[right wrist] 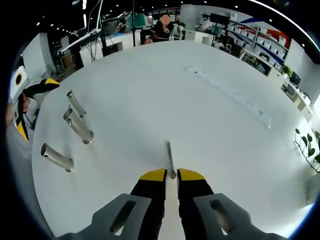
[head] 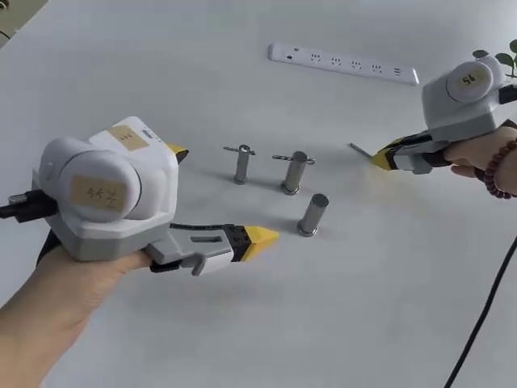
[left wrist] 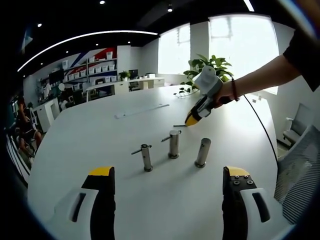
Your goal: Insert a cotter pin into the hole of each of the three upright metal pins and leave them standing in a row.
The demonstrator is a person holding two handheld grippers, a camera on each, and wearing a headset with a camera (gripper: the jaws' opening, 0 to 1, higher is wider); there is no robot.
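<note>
A: So, where is the cotter pin [right wrist: 170,155]?
B: Pinched in the nearly closed right gripper [right wrist: 171,176], apart from the upright metal pins [head: 294,174] — the nearest pin [head: 312,214] stands bare. The left gripper [head: 222,194] gapes wide, holding nothing.

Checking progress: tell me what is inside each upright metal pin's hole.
A cotter pin crosses the left metal pin; another the middle metal pin. Nothing sticks out of the near metal pin; its hole cannot be made out. The right tool grips a third.
</note>
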